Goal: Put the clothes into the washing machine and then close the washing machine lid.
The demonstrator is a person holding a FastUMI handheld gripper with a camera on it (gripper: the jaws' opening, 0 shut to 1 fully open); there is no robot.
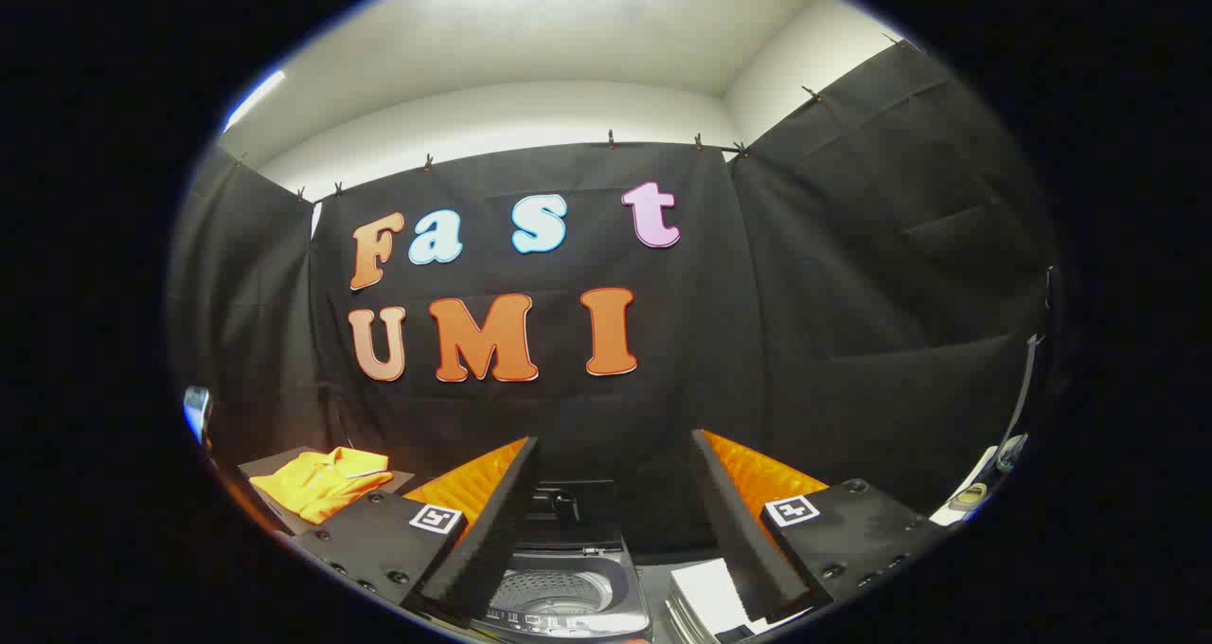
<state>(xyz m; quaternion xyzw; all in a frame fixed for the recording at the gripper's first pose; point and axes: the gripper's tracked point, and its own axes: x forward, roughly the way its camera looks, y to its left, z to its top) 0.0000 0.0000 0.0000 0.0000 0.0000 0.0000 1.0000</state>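
A small washing machine stands between and below my fingers, its lid raised at the back and the perforated drum showing inside. A folded yellow garment lies on a dark surface to the left, beyond my left finger. My gripper is open, held well above the machine, with nothing between its fingers.
A stack of white folded sheets or cloth sits just right of the machine, partly behind my right finger. Black cloth walls close the booth on three sides. Some small items lie at the far right.
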